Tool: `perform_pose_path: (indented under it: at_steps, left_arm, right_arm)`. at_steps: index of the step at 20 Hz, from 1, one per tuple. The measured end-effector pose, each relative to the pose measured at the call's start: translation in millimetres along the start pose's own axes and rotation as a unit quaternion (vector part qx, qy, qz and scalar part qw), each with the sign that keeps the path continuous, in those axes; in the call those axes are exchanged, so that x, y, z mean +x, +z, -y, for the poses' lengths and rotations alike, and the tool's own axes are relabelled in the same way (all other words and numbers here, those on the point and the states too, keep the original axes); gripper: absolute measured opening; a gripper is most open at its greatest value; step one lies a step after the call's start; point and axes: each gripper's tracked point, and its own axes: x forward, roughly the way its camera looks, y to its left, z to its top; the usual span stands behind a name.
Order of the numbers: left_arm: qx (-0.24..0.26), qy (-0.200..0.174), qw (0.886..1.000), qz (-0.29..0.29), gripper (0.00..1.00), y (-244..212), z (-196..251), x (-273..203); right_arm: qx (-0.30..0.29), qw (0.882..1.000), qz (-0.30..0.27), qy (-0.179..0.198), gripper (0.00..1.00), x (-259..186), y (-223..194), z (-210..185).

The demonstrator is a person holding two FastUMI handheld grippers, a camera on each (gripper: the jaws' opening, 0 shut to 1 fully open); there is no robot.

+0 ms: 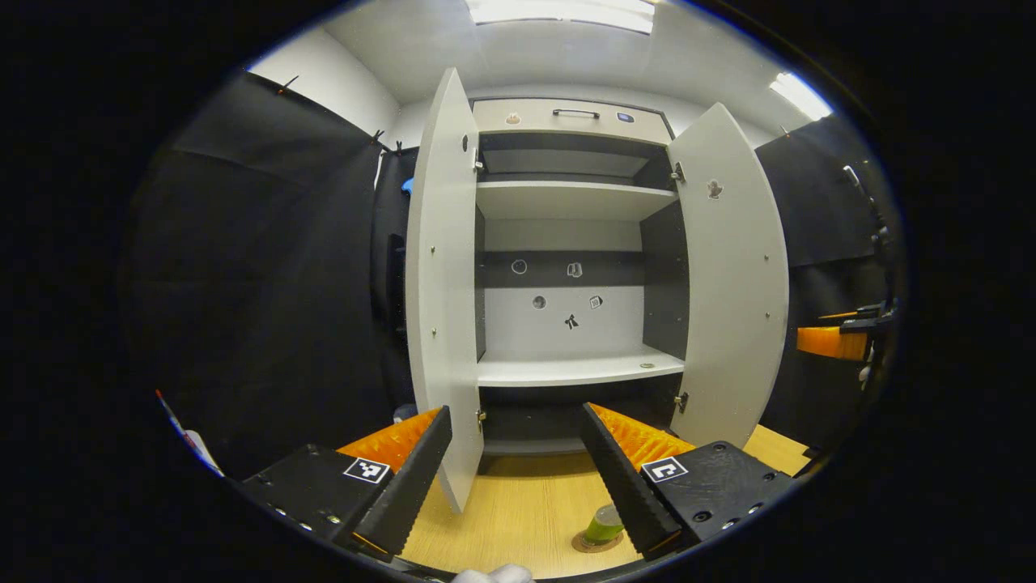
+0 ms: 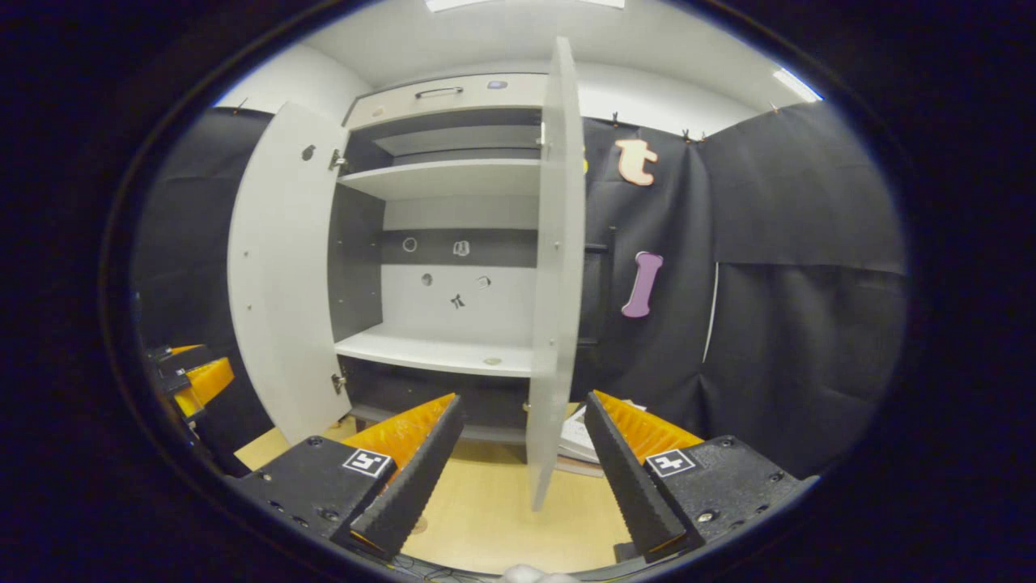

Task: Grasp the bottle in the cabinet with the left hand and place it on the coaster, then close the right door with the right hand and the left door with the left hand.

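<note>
In the left gripper view, the left tongs [image 1: 514,478] stand wide open with nothing between the fingers, and they hang above the wooden surface [image 1: 526,510] in front of the cabinet [image 1: 566,243]. The green bottle [image 1: 604,525] stands upright on the round coaster [image 1: 584,544], low in this view and just beside the inner edge of the right-hand finger; whether it touches that finger I cannot tell. Both doors are open: the left door [image 1: 441,283] is seen almost edge-on, its lower edge between the two fingers, and the right door [image 1: 732,283] is swung outward. The lower shelf [image 1: 579,371] carries only a small round mark (its nature is too small to tell). Far at the right edge the other gripper [image 1: 842,336] shows. In the right gripper view, the right tongs [image 2: 518,478] are also wide open and hold nothing, and the right door [image 2: 557,267] stands edge-on between the fingers, apart from both.
</note>
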Motion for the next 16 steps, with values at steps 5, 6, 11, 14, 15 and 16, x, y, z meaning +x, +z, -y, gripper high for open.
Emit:
perform_pose_path:
  at_steps: [5, 6, 11, 14, 15, 16]
  left_arm:
    - [-0.001, -0.004, 1.0, 0.0, 0.97, 16, 17, 11]
    - [-0.002, -0.003, 1.0, -0.002, 0.97, 19, 20, 14]
    - [0.005, 0.01, 1.0, -0.006, 0.97, 31, 34, 26]
    - [0.005, 0.02, 1.0, -0.011, 0.97, 31, 40, 29]
    - [0.004, 0.024, 1.0, -0.011, 0.97, 31, 41, 30]
    - [0.002, 0.027, 1.0, -0.012, 0.97, 30, 43, 29]
  right_arm:
    - [0.013, 0.998, 0.024, -0.063, 0.99, 27, 26, 86]
    - [0.014, 0.997, 0.027, -0.072, 0.99, 33, 30, 101]
    - [0.037, 0.997, 0.021, -0.061, 0.99, 74, 45, 132]
    - [0.036, 0.999, 0.023, -0.033, 0.99, 94, 55, 124]
    - [0.036, 0.999, 0.026, -0.023, 0.99, 100, 58, 120]
    - [0.036, 0.999, 0.03, -0.014, 0.99, 103, 62, 115]
